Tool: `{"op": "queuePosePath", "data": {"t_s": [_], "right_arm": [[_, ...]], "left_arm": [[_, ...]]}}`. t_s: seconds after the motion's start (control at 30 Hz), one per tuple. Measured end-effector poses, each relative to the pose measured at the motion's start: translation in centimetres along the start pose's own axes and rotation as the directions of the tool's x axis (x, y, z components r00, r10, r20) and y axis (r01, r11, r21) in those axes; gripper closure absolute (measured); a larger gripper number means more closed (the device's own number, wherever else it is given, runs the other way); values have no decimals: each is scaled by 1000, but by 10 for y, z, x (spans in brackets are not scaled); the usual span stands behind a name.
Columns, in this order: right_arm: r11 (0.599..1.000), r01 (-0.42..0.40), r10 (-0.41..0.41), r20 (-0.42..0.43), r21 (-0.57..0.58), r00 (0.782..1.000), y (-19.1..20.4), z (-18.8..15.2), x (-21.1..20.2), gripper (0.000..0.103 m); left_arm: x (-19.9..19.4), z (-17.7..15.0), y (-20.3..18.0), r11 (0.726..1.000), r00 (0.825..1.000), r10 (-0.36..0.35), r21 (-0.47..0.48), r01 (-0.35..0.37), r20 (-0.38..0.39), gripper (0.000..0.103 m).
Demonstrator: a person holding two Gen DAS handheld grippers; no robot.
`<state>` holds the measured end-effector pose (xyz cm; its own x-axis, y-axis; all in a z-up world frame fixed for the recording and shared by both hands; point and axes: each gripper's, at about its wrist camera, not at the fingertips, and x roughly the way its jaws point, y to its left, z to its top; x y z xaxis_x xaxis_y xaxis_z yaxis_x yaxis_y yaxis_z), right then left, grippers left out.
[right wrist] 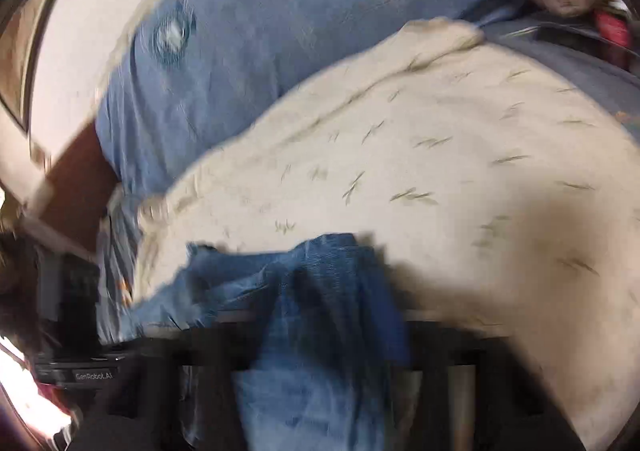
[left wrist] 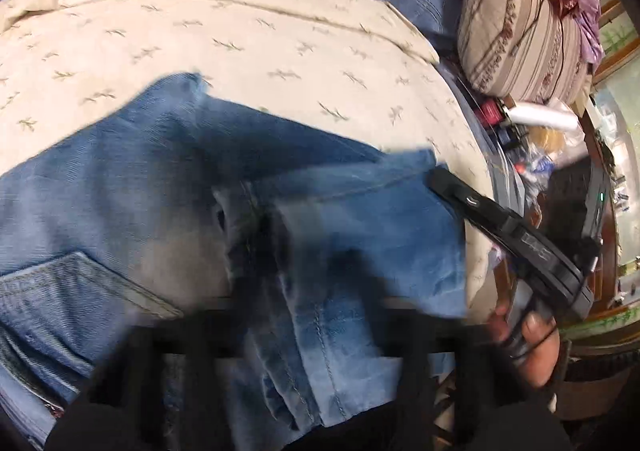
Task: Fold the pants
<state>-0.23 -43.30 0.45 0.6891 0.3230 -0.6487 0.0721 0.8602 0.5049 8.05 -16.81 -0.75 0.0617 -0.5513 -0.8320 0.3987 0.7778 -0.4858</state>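
1. The pants [left wrist: 168, 187], blue denim, lie across a cream quilt [left wrist: 240, 31] with a small sprig print, spread over a bed; a back pocket shows at the lower left of the left wrist view and the leg ends lie toward the right.
2. The left gripper [left wrist: 308, 271] is blurred; its jaws stand narrow with denim bunched between them, so it reads as pinching a fold of leg cloth near a seam.
3. The right gripper [right wrist: 320, 331] likewise has its jaws nearly together, with a hanging bunch of denim in its mouth. In the left wrist view its black body reaches in from the right, tip at the leg-end corner.
4. A judgement: the step in hand looks like carrying the leg ends over toward the waist to make a fold.
5. To do it well, keep both pinches firm and level with each other, so the edge travels straight.
6. Lift just enough that the cloth clears the quilt without dragging it into wrinkles.
7. Lay the hems square on the waistband before letting go; a striped cushion [left wrist: 524, 31] and clutter sit well clear at the bed's edge.
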Motion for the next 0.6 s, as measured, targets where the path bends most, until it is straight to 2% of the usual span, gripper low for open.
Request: {"op": "queuePosePath", "data": {"t_s": [0.07, 0.1, 0.17, 0.2, 0.23, 0.27, 0.33, 0.4, 0.47, 0.53, 0.57, 0.6], "right_arm": [[996, -18, 24, 72, -93, 997, 14, -3, -13, 86], [992, 14, -2, 91, -128, 996, 16, -4, -11, 86], [984, 104, -101, 26, -146, 995, 4, -9, 12, 85], [979, 144, -148, -15, -147, 989, -6, -12, 27, 83], [980, 132, -134, 0, -147, 991, -10, -14, 26, 82], [982, 123, -124, 3, -142, 992, -10, -12, 21, 74], [988, 108, -107, 11, -111, 994, -10, -8, 4, 70], [994, 49, -44, 49, -100, 998, -8, -13, -22, 70], [992, -11, 22, 81, -130, 996, 1, -20, -41, 70], [985, -19, 31, 68, -170, 997, 12, -24, -41, 73], [983, -22, 33, 60, -182, 998, 13, -24, -38, 73], [983, -15, 24, 45, -182, 999, 12, -27, -28, 73]], "left_arm": [[-7, -1, -2, 1000, 1000, -6, 0, 6, 26, 88], [-5, 0, -2, 999, 998, 41, 1, -41, 48, 88], [8, 5, 3, 993, 993, 115, -1, -115, 26, 89], [16, 7, 6, 993, 993, 118, -5, -118, 11, 90], [14, 8, 7, 994, 994, 111, -14, -111, 20, 90], [10, 9, 7, 994, 994, 110, -18, -110, 17, 90], [2, 6, 12, 996, 996, 89, -25, -90, -6, 90], [-8, 0, 20, 997, 999, 25, -76, -26, -22, 90], [-17, -4, 18, 996, 1000, -28, -89, 27, -12, 90], [-22, -3, 6, 995, 998, -68, -69, 68, 8, 88], [-22, -1, -1, 995, 996, -84, -58, 84, 15, 84], [-19, 0, -4, 995, 996, -84, -52, 85, 13, 74]]}}
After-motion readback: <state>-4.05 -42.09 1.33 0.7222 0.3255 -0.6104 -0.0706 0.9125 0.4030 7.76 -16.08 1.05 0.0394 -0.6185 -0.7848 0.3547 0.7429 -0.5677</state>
